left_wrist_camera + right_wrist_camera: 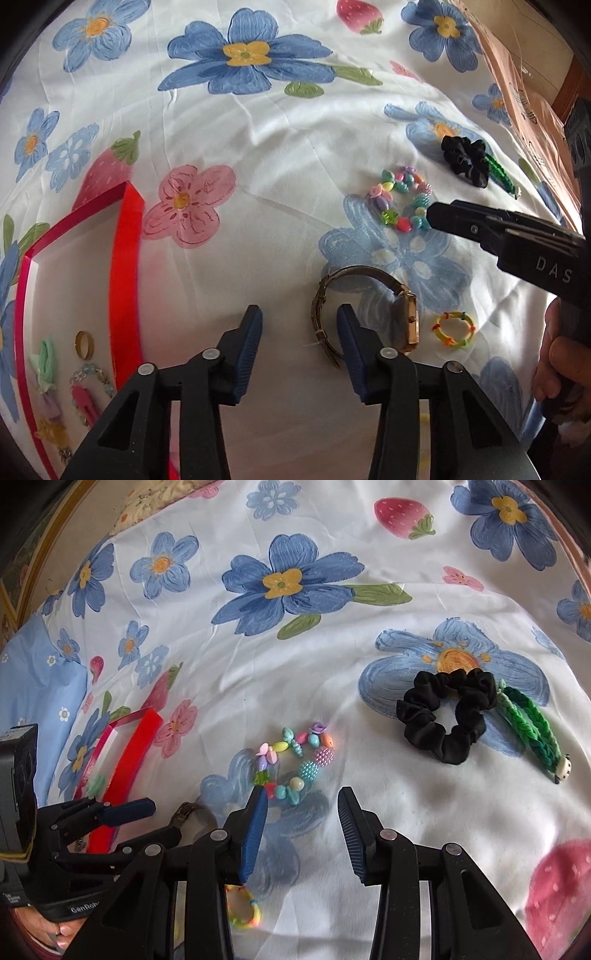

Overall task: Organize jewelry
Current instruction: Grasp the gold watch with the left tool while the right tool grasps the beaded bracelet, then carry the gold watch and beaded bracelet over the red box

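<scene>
Left gripper [300, 321]: jaws wide apart, holding nothing. The watch [364, 308] lies on the sheet [280, 155] at the right fingertip, its band in the gap between the fingers and its gold case just right of that finger; contact with the finger cannot be told.

Right gripper [303, 805]: jaws wide apart, holding nothing. The bead bracelet [293, 762] lies on the sheet just ahead of the left fingertip, which overlaps its near edge in the right wrist view. In the left wrist view this gripper's tip sits at the bracelet's right edge.

Small yellow ring [453, 328] lies just right of the watch; in the right wrist view it lies below the right gripper's left finger.

Black scrunchie [448, 716] lies farther out to the right, with a green braided band [528, 725] touching its right side.

Red tray [125, 266] sits to the left of the left gripper. Inside: a gold ring [84, 344], a chain bracelet [92, 376], a pink clip [85, 404] and pastel pieces too blurred to name.
</scene>
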A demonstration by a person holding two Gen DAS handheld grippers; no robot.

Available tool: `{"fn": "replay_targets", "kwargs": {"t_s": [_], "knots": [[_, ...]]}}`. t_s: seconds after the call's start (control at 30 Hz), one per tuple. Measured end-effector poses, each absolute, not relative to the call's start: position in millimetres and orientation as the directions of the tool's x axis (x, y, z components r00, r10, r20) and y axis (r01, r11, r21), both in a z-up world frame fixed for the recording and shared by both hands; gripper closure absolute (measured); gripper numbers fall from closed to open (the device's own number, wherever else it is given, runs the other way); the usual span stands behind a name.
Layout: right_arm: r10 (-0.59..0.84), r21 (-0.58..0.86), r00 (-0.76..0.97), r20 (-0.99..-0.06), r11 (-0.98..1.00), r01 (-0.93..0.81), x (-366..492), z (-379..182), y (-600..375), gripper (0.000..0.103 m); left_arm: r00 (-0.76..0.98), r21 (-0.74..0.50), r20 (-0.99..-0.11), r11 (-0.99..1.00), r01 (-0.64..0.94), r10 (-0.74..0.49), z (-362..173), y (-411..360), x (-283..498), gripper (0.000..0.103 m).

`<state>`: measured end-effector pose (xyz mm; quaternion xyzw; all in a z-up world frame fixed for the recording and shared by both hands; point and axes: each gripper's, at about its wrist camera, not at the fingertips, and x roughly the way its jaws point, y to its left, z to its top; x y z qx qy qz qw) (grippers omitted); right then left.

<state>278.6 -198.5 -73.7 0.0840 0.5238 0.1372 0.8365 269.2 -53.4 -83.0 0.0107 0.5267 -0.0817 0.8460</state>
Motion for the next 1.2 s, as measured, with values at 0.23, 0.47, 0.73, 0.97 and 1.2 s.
{"fn": "replay_targets", "kwargs": {"t_s": [0.23,0.47,0.73,0.97,1.2], "knots": [[0.278,0.236,0.418,-0.865,0.96,-0.151,294.9,-88.9,-186.2,0.067,0.444,-0.075,-0.883,0.979,0.188,-0.153,-88.9,-63.2,277.5,0.096],[0.274,0.232,0.443,-0.854,0.961,-0.149,292.4,-83.9,-186.8,0.09,0.461,-0.11,-0.868,0.977,0.181,-0.183,-82.1,-53.6,270.8,0.097],[0.346,0.296,0.474,-0.81,0.938,-0.178,273.5,-52.7,-184.3,0.091,0.513,-0.16,-0.833,0.978,0.131,-0.205,-48.6,-23.0,240.4,0.098],[0.384,0.314,0.495,-0.78,0.923,-0.221,256.6,-24.4,-172.3,0.091,0.556,-0.185,-0.807,0.979,0.083,-0.2,-22.1,7.2,203.2,0.098],[0.429,0.33,0.493,-0.757,0.902,-0.278,241.0,-4.4,-146.6,0.091,0.587,-0.196,-0.792,0.98,0.019,-0.17,-4.7,42.8,164.0,0.098]]}}
